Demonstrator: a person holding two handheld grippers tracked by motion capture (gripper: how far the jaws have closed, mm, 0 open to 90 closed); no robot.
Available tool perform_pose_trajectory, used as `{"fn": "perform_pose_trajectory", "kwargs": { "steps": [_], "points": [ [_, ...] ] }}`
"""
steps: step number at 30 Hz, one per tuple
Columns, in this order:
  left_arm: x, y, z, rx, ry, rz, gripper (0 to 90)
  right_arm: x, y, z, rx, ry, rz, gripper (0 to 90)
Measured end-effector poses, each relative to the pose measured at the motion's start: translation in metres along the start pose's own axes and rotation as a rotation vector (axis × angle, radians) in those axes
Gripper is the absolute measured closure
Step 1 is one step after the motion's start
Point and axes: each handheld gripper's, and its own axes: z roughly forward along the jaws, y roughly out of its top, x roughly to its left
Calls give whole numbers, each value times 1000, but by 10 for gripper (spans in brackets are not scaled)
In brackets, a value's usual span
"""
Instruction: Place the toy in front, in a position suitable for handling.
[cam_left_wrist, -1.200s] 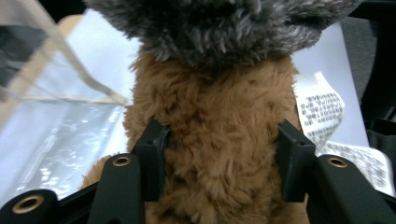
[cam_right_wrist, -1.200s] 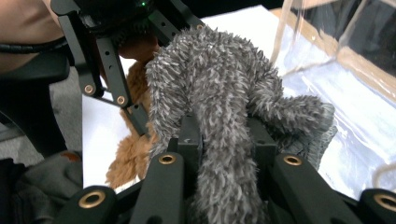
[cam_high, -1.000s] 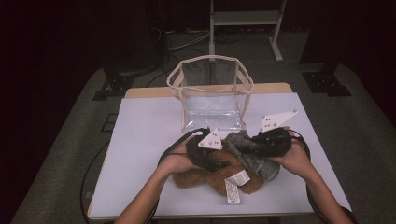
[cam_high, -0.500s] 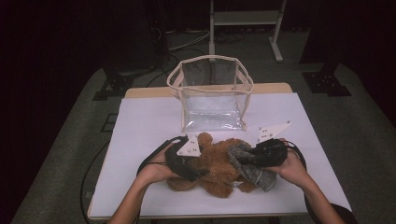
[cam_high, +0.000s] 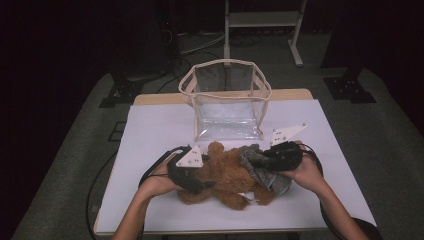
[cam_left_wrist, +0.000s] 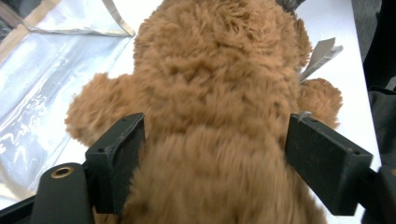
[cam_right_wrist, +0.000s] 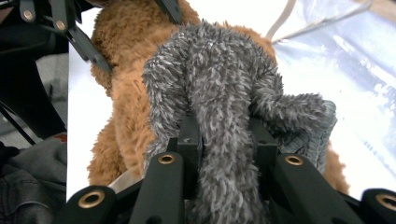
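The worktop (cam_high: 150, 125) carries a clear plastic bag (cam_high: 227, 102) with a cream rim, standing open just behind the work. In front of it lies a brown teddy bear (cam_high: 227, 175), between the two grippers, with a grey fuzzy garment (cam_high: 260, 167) over its right end.

The left gripper (cam_high: 192, 175) straddles the bear's body; its jaws have just been opening and stand wide on either side of the plush, flanking the fur rather than clamping it. The right gripper (cam_high: 272, 161) is closed tight on a fold of the grey garment.

Handling judgement: both items are light, soft and compressible, not fragile. Pile slips under shallow contact, so take the bear across the torso and the garment by a gathered fold.

A white sewn-in tag (cam_left_wrist: 322, 53) projects from the bear; its writing is unreadable.
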Motion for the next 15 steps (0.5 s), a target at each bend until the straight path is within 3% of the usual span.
{"fn": "perform_pose_trajectory", "kwargs": {
  "steps": [2, 10, 13, 15],
  "points": [
    [1, -4, -5, -6, 12, -3, 193, -3, -7, 0, -14, 17, 25, 716],
    [5, -26, -19, -30, 10, -16, 122, -5, -10, 0, -21, 25, 31, 716],
    [8, -35, -20, -62, -5, -52, 114, -5, -11, 0, -22, 27, 33, 716],
    [11, -40, -17, -65, -15, -62, 157, -4, -9, 0, -21, 29, 36, 716]
  ]
}}
